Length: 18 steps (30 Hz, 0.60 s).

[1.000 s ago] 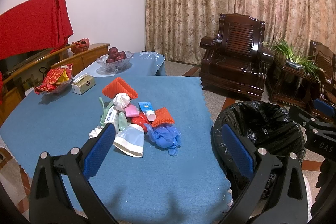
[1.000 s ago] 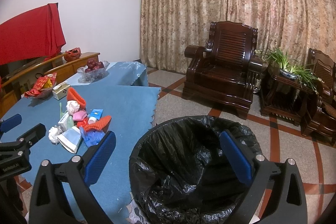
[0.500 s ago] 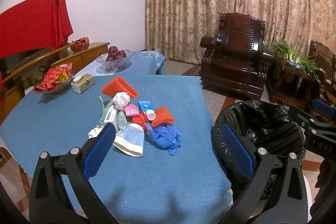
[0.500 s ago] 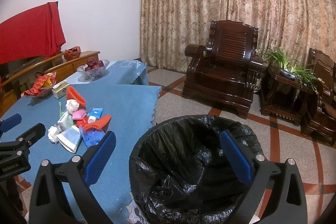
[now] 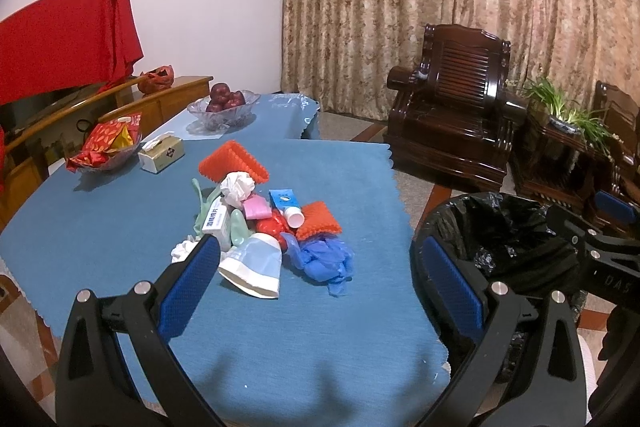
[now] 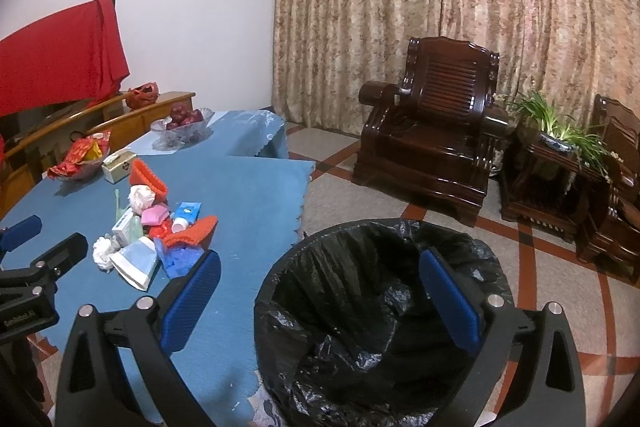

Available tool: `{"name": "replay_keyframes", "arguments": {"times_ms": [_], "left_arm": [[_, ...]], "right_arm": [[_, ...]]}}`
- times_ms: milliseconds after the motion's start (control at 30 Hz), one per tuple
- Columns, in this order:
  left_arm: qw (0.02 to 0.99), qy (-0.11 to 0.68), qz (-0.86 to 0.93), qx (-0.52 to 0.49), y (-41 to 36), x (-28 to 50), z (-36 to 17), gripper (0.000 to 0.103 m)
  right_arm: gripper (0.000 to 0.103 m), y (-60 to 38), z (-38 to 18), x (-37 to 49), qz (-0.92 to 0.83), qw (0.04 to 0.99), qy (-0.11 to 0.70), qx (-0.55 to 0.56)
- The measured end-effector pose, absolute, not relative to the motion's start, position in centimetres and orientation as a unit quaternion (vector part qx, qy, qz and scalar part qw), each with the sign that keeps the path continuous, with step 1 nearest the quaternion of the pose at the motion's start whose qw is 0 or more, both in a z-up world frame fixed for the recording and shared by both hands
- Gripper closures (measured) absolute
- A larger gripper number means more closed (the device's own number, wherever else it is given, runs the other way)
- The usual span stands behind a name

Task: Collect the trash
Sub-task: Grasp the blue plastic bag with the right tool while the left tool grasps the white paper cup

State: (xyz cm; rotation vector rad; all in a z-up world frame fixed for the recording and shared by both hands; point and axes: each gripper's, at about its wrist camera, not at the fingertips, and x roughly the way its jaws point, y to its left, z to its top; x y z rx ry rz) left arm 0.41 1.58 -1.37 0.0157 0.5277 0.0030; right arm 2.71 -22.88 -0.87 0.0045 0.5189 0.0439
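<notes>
Blue cloth covers the surface [image 5: 120,227] in the left wrist view, and the trash pile [image 5: 260,223] sits near its middle. The left gripper [image 5: 320,279] hangs over the near edge with its jaws released and wide apart, nothing between them. Closest to those jaws in the pile is a crushed paper cup [image 5: 254,265], with a blue glove [image 5: 324,259] just beside it on the bin side. An orange ridged piece [image 5: 234,161] marks the far end of the pile, and a white paper ball [image 5: 238,187] touches it. Beyond the pile stand a tissue box [image 5: 162,155] and a bowl of red fruit [image 5: 224,103]. Off the surface's right edge is the black-lined bin [image 5: 500,239], mouth open.

Now the right wrist view — the right gripper [image 6: 320,291] hovers directly above the bin [image 6: 360,307], jaws released, holding nothing. The pile [image 6: 156,227] lies well to the left of the bin on the surface [image 6: 248,195], every piece on the cloth. Part of the left gripper [image 6: 36,267] shows at the left edge, just short of the pile. Behind the bin — a dark wooden armchair [image 6: 436,131].
</notes>
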Motion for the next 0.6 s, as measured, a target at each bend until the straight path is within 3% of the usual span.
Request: {"name": "replay_keyframes", "arguments": {"times_ms": [600], "left_arm": [[0.956, 0.274, 0.108, -0.004, 13.5, 3.7, -4.6, 0.005]], "right_arm": [[0.007, -12.5, -3.8, 9.4, 0.136, 0.952, 0.272, -0.030]]}}
